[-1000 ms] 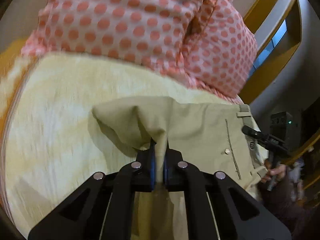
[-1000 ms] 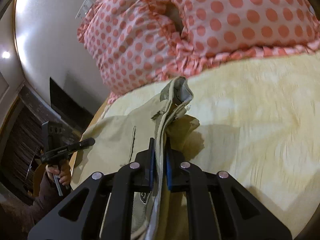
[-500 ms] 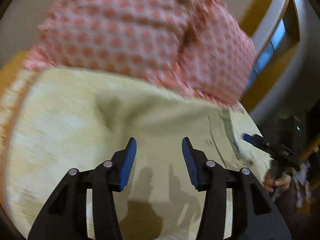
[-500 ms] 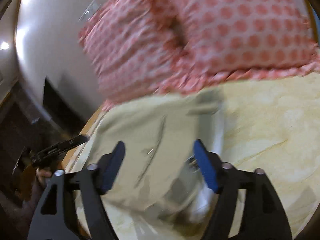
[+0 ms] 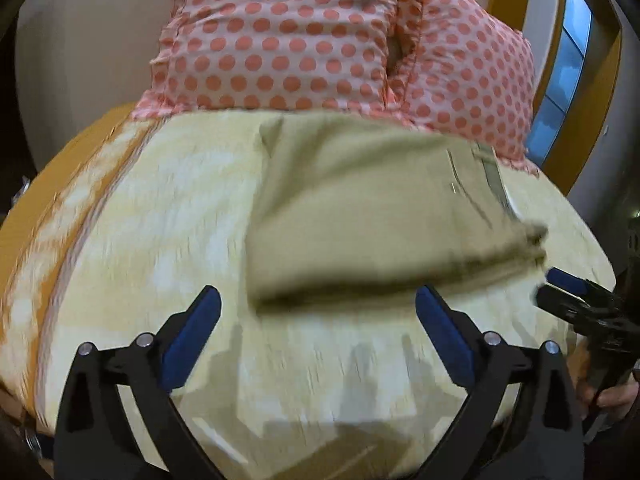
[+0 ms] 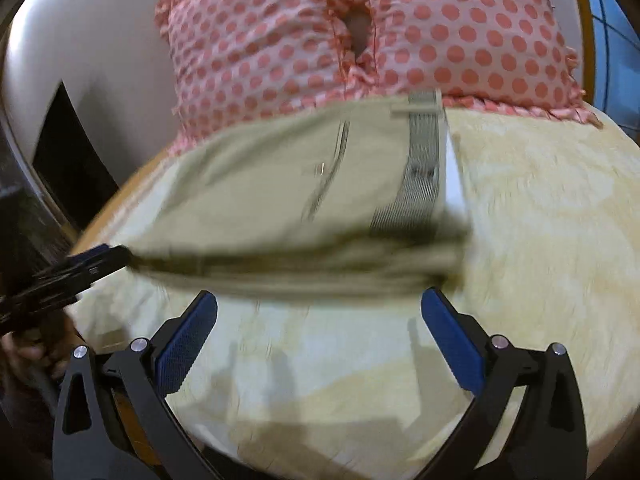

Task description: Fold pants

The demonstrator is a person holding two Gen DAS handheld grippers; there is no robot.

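Home bedroom, bed (image 5: 168,240), polka-dot pillows (image 6: 460,28)

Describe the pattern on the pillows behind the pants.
Pink fabric with coral-orange polka dots and frilled edges on the pillows; the right wrist view shows it best.

Bed (image 5: 160,240): pale yellow textured cover, orange edge at 9 o'clock. Pillows (image 5: 288,40), two, pink with coral polka dots and frilled seams, side by side at 12 o'clock. Window (image 5: 560,92), blue panes, yellow frame, at 2 o'clock. Wall (image 6: 80,48), white, at 10 o'clock.
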